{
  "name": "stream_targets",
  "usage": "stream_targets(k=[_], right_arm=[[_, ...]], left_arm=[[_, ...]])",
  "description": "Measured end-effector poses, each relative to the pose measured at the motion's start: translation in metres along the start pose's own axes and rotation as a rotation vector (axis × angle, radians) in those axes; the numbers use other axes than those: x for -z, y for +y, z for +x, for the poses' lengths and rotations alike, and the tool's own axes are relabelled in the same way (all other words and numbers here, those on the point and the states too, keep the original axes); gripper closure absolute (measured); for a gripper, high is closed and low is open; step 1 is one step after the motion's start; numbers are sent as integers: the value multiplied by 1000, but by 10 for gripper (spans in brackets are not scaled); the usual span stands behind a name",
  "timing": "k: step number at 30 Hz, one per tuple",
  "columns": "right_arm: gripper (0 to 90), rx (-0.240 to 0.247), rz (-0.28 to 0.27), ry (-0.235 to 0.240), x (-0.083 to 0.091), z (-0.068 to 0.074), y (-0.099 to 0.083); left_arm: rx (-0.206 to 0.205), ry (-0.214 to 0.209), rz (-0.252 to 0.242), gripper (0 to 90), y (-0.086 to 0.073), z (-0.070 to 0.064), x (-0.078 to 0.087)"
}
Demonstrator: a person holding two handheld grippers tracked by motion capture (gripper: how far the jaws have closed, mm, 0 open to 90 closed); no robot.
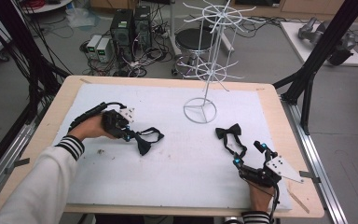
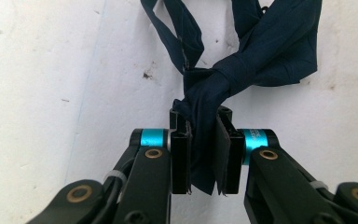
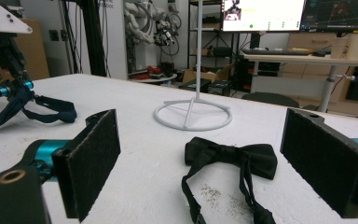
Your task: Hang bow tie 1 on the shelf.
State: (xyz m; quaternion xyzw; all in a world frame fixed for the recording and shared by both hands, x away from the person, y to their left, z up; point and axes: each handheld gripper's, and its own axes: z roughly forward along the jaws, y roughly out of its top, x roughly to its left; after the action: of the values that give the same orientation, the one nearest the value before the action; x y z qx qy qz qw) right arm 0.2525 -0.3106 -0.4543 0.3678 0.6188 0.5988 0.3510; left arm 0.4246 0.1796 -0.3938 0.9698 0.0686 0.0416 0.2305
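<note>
My left gripper [image 1: 129, 135] is shut on a dark navy bow tie [image 1: 145, 140], pinching one wing just above the white mat. In the left gripper view the fabric [image 2: 205, 140] sits squeezed between the two pads, with the knot and strap beyond. A black bow tie [image 1: 228, 132] with its strap lies flat on the mat at the right. My right gripper [image 1: 249, 153] stands open just behind that tie, its pads [image 3: 95, 158] wide apart on either side of the tie [image 3: 233, 156]. A white wire display stand [image 1: 200, 111] rises at the mat's far middle.
The white mat [image 1: 177, 163] covers a wooden table [image 1: 279, 121]. Black frame posts [image 1: 317, 51] stand at the right. Computers, cables and a stool [image 1: 193, 42] sit on the floor beyond the far edge.
</note>
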Motion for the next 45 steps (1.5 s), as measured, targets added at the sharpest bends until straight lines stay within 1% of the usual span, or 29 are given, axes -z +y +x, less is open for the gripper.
stream_targets(k=[1, 2, 3, 4, 5, 7, 10, 11, 12, 14, 16, 18, 19, 20, 21, 23, 25, 27, 28, 29, 30, 31, 32, 34, 36, 37, 40, 43, 45], right_arm=[[111, -4, -1, -1, 0, 0, 0], [111, -2, 0, -3, 0, 0, 0], [111, 0, 1, 0, 0, 0, 0], [111, -4, 5, 1, 0, 1, 0], [111, 4, 6, 2, -1, 1, 0], [111, 5, 10, 1, -1, 1, 0], [111, 6, 14, 5, -2, 1, 1], [111, 5, 15, 5, -2, 1, 1], [111, 7, 19, 5, -2, 0, 1], [111, 9, 30, 8, -4, 0, 1], [111, 10, 46, 6, -5, 1, 2], [111, 14, 54, 7, -6, 1, 2], [111, 15, 57, 6, -6, 1, 2], [111, 6, 63, 10, -6, 1, 3], [111, 6, 64, 9, -6, 0, 3], [111, 1, 62, 11, -7, -1, 3], [111, -15, 67, 22, -6, -1, 5], [111, -10, 66, 33, -7, -1, 9], [111, -12, 63, 41, -7, -1, 12], [111, -16, 57, 54, -7, -1, 14], [111, -22, 53, 62, -7, -1, 17], [111, -33, 54, 70, -7, 0, 20], [111, -36, 45, 85, -8, -1, 24], [111, -49, 35, 114, -10, 0, 30], [110, -64, 44, 143, -14, 1, 38], [111, -59, 43, 159, -17, 1, 42], [111, -68, 43, 220, -24, 3, 55], [111, -68, 44, 273, -30, 5, 66], [111, -72, 46, 285, -34, 6, 73]], left_arm=[[5, 1, -9, 785, 0, 0, 2], [22, 5, -29, 786, -1, -1, 4], [18, 11, -22, 786, -1, -1, 7], [34, 21, -45, 786, -2, -1, 8], [40, 22, -38, 787, -3, -1, 11], [52, 56, -52, 787, -3, -2, 15], [65, 105, -121, 786, -4, -6, 23], [74, 111, -145, 786, -4, -7, 25], [84, 131, -160, 786, -5, -9, 27], [97, 146, -179, 787, -6, -10, 31], [117, 156, -204, 786, -7, -11, 34], [127, 160, -230, 786, -8, -12, 37], [118, 166, -229, 786, -8, -12, 39], [125, 169, -244, 786, -8, -12, 40], [130, 165, -249, 786, -7, -13, 42], [139, 172, -273, 786, -7, -13, 44], [147, 178, -294, 785, -7, -13, 46], [158, 179, -315, 785, -7, -13, 50], [159, 181, -323, 785, -7, -13, 52], [167, 181, -345, 785, -7, -14, 53], [169, 181, -347, 785, -7, -14, 55], [173, 183, -361, 785, -7, -15, 57], [169, 184, -358, 785, -7, -15, 59], [181, 184, -379, 785, -6, -17, 61], [181, 179, -398, 785, -4, -19, 63], [178, 177, -402, 785, -3, -20, 64], [178, 182, -419, 785, 0, -23, 65], [184, 187, -441, 786, 4, -26, 66], [183, 187, -453, 786, 6, -28, 66]])
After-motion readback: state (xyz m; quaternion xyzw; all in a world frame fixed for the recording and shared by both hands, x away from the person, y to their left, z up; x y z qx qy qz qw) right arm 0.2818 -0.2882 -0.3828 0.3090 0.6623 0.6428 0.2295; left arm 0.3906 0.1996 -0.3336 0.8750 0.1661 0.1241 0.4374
